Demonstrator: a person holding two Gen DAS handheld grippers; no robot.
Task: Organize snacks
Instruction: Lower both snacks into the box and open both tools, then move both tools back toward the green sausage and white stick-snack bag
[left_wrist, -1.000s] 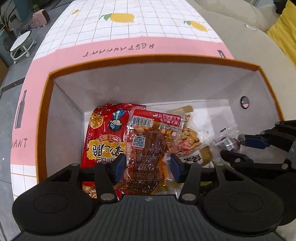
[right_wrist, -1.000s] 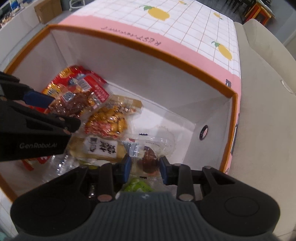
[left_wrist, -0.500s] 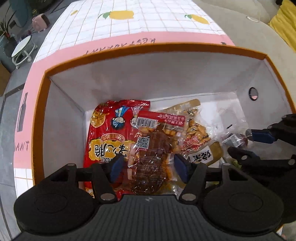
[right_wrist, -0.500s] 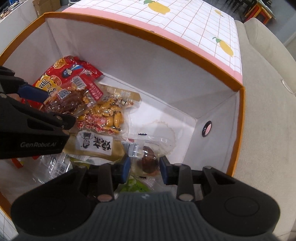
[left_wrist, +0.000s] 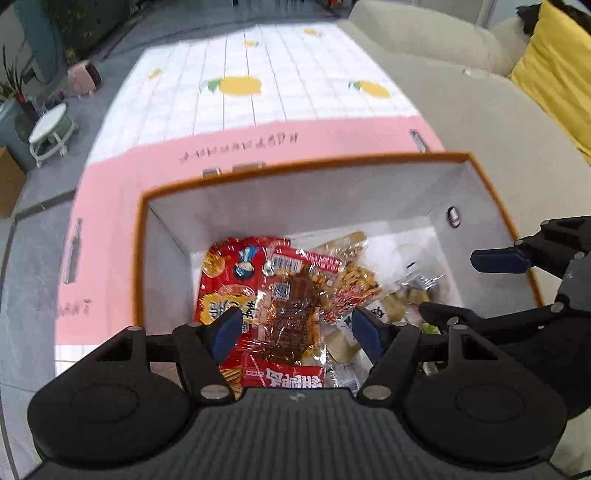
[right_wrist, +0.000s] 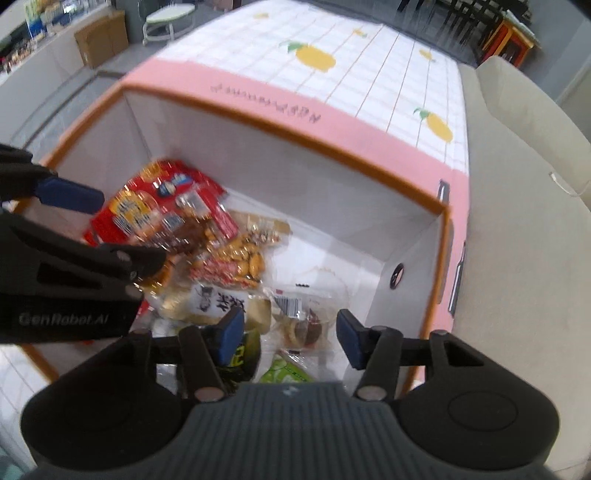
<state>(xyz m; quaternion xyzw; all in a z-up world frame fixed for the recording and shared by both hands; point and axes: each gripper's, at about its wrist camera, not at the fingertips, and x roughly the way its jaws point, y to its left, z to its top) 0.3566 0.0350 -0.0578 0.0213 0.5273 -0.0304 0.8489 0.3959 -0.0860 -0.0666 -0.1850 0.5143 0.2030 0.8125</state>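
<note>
Left wrist view: the left claw (left_wrist: 295, 332) hangs spread above the box (left_wrist: 332, 166), its jaws having just been opening with nothing pinched; below them a brown snack pack (left_wrist: 293, 314) lies on a red bag (left_wrist: 229, 280) on the box floor. Right wrist view: the right claw (right_wrist: 288, 336) is also spread, jaws just opened, over a clear-wrapped pastry (right_wrist: 306, 325) lying loose in the box. Beyond the box stretches the pink-edged bench (left_wrist: 258, 99).

Both wrist cams look steeply down, close above the orange-rimmed box (left_wrist: 491, 192) of snack packets (right_wrist: 236, 262). Left view sits left, right view right; both share the box interior and the lemon-print tablecloth (left_wrist: 258, 103).
</note>
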